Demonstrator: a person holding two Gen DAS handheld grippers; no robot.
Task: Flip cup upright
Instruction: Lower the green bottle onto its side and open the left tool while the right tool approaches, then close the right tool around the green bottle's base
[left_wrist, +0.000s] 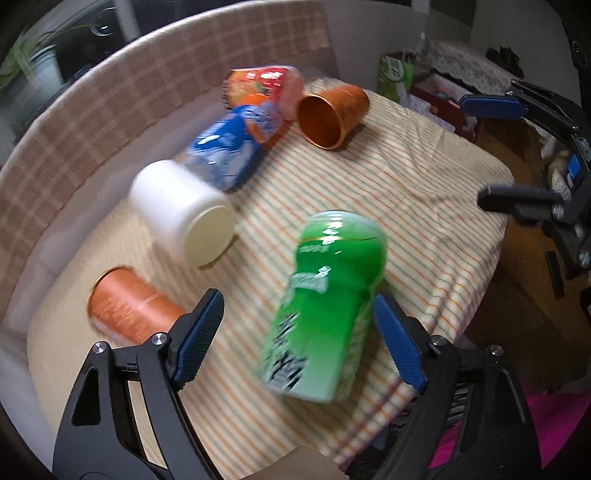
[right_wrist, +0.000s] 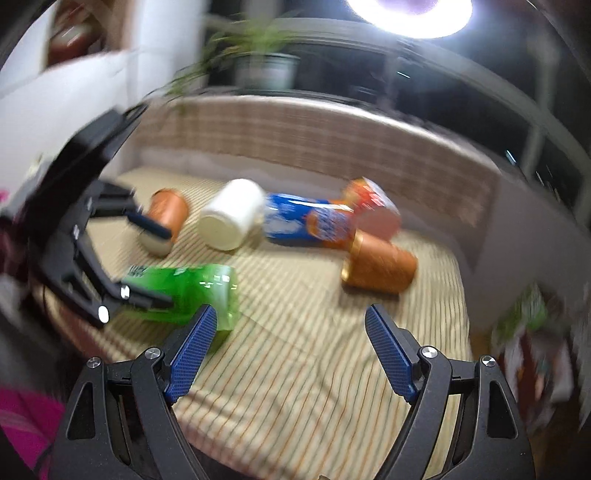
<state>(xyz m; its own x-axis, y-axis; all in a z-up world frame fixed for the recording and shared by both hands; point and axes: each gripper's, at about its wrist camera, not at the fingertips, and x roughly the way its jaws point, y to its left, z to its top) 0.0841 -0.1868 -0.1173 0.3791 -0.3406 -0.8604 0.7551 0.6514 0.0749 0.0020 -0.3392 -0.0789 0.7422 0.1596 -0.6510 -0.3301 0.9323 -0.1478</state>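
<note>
1. Green cup (left_wrist: 325, 306) lies on its side on the striped tablecloth (left_wrist: 406, 206), near the front edge of the table. You see it between the fingers of your left gripper (left_wrist: 299, 336); the picture is blurred, so contact with either pad cannot be told.
2. Your left gripper's fingers stand wide apart, one on each side of the green cup. In the right wrist view the left gripper (right_wrist: 147, 258) reaches in from the left over the green cup (right_wrist: 184, 291).
3. Your right gripper (right_wrist: 290, 350) has its fingers spread wide, holding nothing, above bare tablecloth (right_wrist: 295, 369). Its left pad (right_wrist: 192, 354) sits just beside the end of the green cup.
4. Other vessels on the cloth all lie on their sides:
   - a white cup (left_wrist: 184, 214), behind the green one;
   - an orange cup (left_wrist: 129, 306) at the left, next to your left finger;
   - a blue-and-orange printed cup (left_wrist: 229, 147) touching the white one;
   - a red-and-orange printed cup (left_wrist: 266, 88) at the back;
   - a copper-coloured metal cup (left_wrist: 328, 114), mouth toward the left camera, just beside the red-and-orange one.
5. A checked cushion back (left_wrist: 110, 110) curves behind the table.
</note>
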